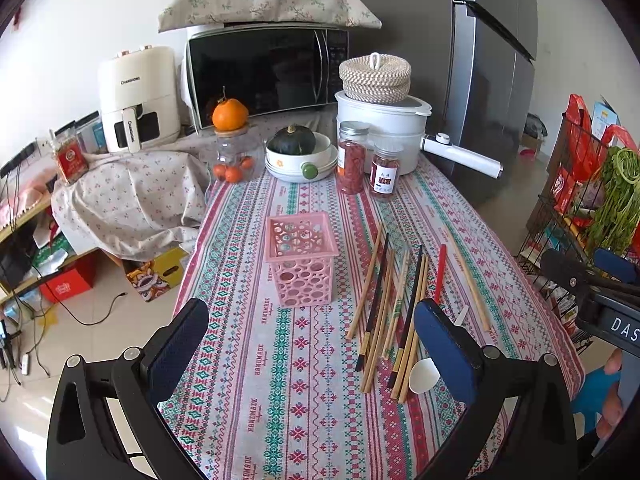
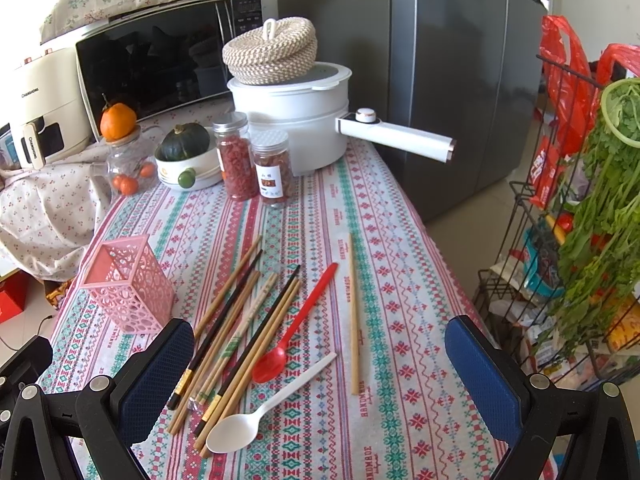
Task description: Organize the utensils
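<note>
A pink perforated utensil holder [image 1: 301,258] [image 2: 128,286] stands empty on the patterned tablecloth. To its right lie several wooden and black chopsticks [image 1: 394,304] [image 2: 240,320] in a loose bunch, a red spoon [image 2: 294,328] [image 1: 440,272], a white plastic spoon [image 2: 262,410] [image 1: 424,374] and one lone chopstick [image 2: 353,316] [image 1: 472,284]. My left gripper [image 1: 316,350] hovers open above the near table edge, its right finger over the chopstick ends. My right gripper [image 2: 320,372] is open too, above the spoons, holding nothing; its body shows in the left wrist view at the right edge.
At the table's far end stand two red-filled jars [image 1: 366,160], a bowl stack holding a dark squash [image 1: 300,156], a glass jar topped with an orange [image 1: 232,148], and a white pot [image 1: 384,132] with a protruding handle. A wire rack of greens [image 2: 580,220] is at the right.
</note>
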Available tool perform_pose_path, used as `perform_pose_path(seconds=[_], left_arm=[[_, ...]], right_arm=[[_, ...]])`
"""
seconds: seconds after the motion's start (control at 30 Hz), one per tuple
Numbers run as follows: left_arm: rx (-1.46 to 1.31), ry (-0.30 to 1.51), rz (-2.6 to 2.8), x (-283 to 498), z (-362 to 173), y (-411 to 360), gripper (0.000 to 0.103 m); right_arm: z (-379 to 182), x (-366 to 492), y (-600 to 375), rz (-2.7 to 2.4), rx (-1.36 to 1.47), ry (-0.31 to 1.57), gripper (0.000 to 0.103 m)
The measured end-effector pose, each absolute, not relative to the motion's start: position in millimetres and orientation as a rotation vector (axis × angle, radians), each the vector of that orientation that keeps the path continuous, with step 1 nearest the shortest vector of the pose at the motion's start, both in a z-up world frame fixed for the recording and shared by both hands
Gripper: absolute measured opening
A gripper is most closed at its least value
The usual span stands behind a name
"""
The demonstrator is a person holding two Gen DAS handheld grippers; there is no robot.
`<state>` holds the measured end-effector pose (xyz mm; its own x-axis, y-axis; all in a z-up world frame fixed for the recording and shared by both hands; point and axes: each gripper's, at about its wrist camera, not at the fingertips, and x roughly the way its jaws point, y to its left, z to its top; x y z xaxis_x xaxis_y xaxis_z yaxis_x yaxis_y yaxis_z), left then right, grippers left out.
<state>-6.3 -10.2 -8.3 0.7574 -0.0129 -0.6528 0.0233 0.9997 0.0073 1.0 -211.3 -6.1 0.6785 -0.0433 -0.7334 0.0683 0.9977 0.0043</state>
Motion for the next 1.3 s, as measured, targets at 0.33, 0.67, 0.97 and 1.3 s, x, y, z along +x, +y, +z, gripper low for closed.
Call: perform_pose_path(seconds=[0.33, 0.67, 0.97, 1.3], left_arm=[[0.021, 0.707, -0.015, -6.5, -8.5, -10.6, 0.103], [0.034, 0.709, -0.044, -5.3, -6.4, -11.0, 0.103], [0.041, 0.786, -0.197, 25.2, 6.3, -23.4, 0.103], [0.055, 0.977, -0.270, 95.8, -1.5, -54.2, 0.102]], right_arm=[[-7.4, 1.3, -213.0, -0.062, 0.030, 0.823, 0.103], [-8.6, 2.8, -210.6, -0.058, 0.027, 0.838, 0.103], [2.5, 15.9, -223.0, -0.073, 0.057, 0.872, 0.103], [-0.5, 62.1, -247.7, -0.070, 0.095, 0.969, 0.103]])
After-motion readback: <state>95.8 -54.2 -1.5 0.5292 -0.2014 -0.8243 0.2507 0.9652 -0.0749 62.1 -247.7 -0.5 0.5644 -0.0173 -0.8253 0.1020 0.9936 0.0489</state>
